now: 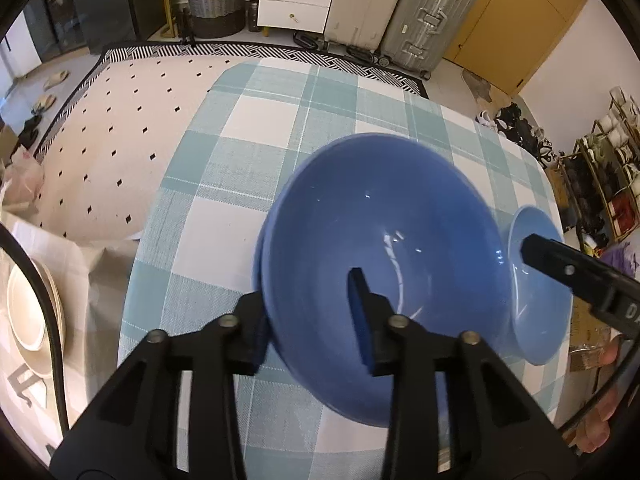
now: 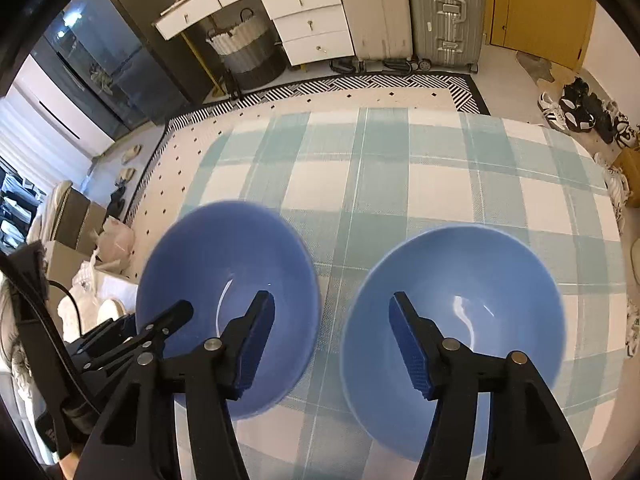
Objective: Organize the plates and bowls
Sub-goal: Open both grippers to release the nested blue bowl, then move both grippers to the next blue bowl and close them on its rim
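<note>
Two blue bowls stand side by side on the checked tablecloth (image 1: pixel 240 168). In the left wrist view the larger-looking blue bowl (image 1: pixel 380 240) fills the middle. My left gripper (image 1: pixel 304 292) is open and straddles its near rim, one finger outside the wall and one inside, with a gap showing at the inner pad. The second blue bowl (image 1: pixel 536 320) sits to its right. In the right wrist view my right gripper (image 2: pixel 331 298) stands wide open above the gap between the left bowl (image 2: pixel 224 264) and the right bowl (image 2: pixel 480 280), gripping nothing.
A stack of cream plates (image 1: pixel 28 304) lies on a white-covered surface left of the table. The table's left edge drops to a dotted rug (image 1: pixel 100 128). A black cable (image 1: pixel 52 320) runs past the plates. Drawers, suitcases and shoes line the far walls.
</note>
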